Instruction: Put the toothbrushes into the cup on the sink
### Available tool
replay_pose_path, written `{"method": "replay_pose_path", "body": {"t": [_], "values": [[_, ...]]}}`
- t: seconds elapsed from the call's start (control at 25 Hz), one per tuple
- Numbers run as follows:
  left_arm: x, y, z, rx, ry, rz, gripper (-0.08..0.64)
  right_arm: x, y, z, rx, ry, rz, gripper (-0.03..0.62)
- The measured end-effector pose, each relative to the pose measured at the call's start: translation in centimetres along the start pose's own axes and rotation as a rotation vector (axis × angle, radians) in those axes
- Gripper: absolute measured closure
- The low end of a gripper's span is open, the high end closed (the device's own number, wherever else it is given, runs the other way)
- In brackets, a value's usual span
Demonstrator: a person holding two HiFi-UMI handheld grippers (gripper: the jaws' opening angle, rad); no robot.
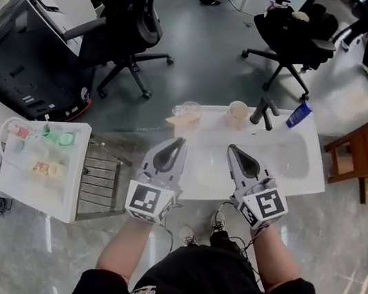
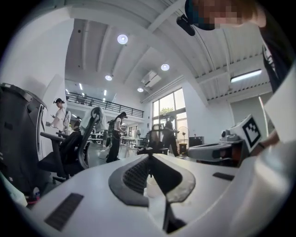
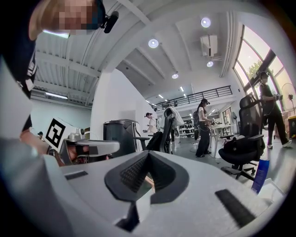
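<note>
A white sink (image 1: 286, 160) stands in front of me, with a beige cup (image 1: 237, 112) on its back rim beside the dark faucet (image 1: 265, 111). I see no toothbrush clearly in any view. My left gripper (image 1: 180, 140) hovers over the sink's left front part, its jaws shut with nothing between them (image 2: 149, 156). My right gripper (image 1: 231, 146) is held beside it over the basin, also shut and empty (image 3: 148, 152). Both point level towards the room beyond the sink.
A blue bottle (image 1: 299, 114) stands at the sink's back right. A clear container (image 1: 187, 112) sits at its back left corner. A white cart (image 1: 45, 161) and a metal rack (image 1: 102, 178) stand to the left, a wooden stool (image 1: 354, 154) to the right, and office chairs (image 1: 130, 29) behind.
</note>
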State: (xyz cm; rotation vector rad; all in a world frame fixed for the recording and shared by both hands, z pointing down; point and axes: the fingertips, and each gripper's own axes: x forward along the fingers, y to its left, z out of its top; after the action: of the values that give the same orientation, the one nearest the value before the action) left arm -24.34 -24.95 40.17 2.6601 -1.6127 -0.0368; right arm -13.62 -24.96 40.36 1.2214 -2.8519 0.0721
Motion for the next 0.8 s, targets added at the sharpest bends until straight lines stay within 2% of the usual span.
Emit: {"method": "replay_pose_path", "body": {"t": [0.16, 0.44, 0.56, 0.8], "values": [[-2.2, -3.2, -1.4, -0.034, 0.033, -0.080, 0.546, -1.8, 1.4, 0.4, -0.014, -0.003, -0.028, 0.586], [-3.9, -8.4, -2.4, -0.075, 0.062, -0.165, 0.551, -6.3, 1.4, 0.6, -0.032, 0.000, -0.078, 0.586], [-4.6, -10.6, -2.3, -0.073, 0.066, -0.174, 0.551, -8.5, 1.1, 0.9, -0.038, -0.009, -0.085, 0.586], [-4.7, -15.6, -1.7, -0.056, 0.063, -0.146, 0.551, -13.6, -0.5, 1.6, -0.047, -0.032, -0.069, 0.586]]}}
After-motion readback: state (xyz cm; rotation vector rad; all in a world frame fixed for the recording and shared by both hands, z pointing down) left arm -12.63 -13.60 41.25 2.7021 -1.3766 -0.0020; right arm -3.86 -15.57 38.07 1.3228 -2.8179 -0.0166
